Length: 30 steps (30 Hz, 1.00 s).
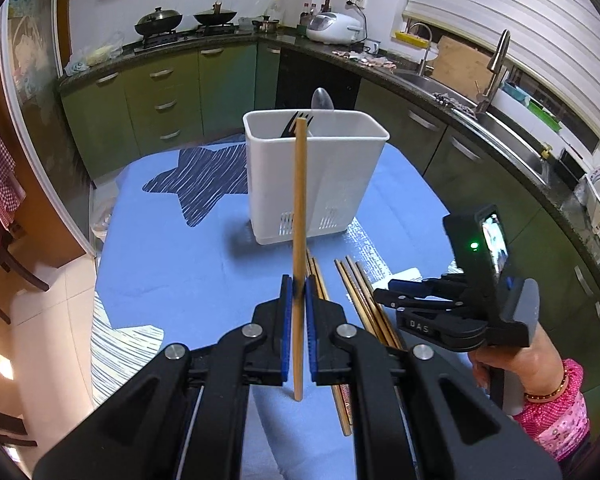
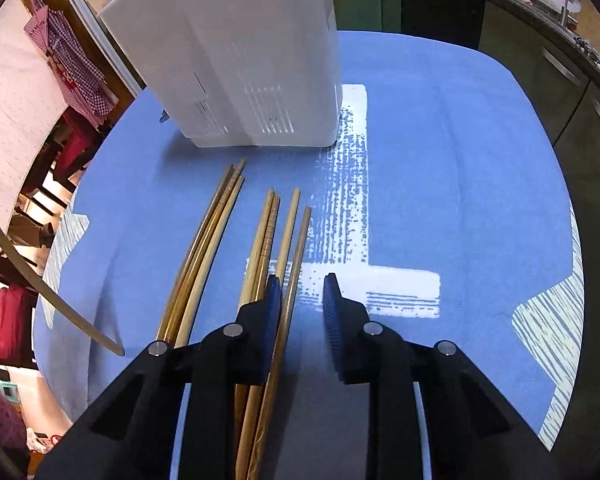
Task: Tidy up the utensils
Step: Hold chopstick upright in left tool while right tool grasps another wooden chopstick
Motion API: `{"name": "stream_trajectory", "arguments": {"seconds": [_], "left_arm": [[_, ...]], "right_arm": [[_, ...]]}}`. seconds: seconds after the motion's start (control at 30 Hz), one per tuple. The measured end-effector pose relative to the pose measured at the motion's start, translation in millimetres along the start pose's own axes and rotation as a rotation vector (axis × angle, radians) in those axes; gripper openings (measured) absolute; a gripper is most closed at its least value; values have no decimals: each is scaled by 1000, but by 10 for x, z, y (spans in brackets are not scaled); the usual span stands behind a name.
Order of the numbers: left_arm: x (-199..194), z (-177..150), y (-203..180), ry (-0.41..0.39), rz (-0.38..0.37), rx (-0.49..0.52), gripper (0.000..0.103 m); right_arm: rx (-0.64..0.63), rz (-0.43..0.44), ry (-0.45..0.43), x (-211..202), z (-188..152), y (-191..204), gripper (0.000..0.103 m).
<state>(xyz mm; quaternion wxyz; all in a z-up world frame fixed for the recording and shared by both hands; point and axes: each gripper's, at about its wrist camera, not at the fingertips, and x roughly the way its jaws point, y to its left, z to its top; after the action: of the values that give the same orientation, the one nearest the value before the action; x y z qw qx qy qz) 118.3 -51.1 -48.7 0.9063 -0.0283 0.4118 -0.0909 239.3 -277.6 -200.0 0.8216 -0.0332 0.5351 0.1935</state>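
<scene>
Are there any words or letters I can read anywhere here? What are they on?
"DAS": small pale letters on the black right gripper, on the side of its body, seen from the left wrist camera.
Bottles and packets on the dark kitchen counter: labels too small and blurred to read.
Small lit screen on top of that gripper: too blurred to read.
White plastic utensil holder and wooden chopsticks lying on the cloth: no writing visible.

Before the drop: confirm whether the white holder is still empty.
No, the white holder already has a black fork and a spoon standing in it.
</scene>
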Motion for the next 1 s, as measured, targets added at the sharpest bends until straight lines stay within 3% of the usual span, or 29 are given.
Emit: {"name": "stream_trajectory", "arguments": {"seconds": [0.5,0.6,0.83,1.0], "left_arm": [[-160,19,29,-42,-5,6,6],[-190,26,35,-49,-4,9,6],[-217,30,39,-52,-3,12,6],[-236,45,52,-51,-1,14,6]], "right_arm": [[-47,-72,30,151,61,157,15],[-60,-96,27,184,86,191,9],[-44,-72,22,163,98,169,6],[-41,-42,-46,-116,92,158,6]]}}
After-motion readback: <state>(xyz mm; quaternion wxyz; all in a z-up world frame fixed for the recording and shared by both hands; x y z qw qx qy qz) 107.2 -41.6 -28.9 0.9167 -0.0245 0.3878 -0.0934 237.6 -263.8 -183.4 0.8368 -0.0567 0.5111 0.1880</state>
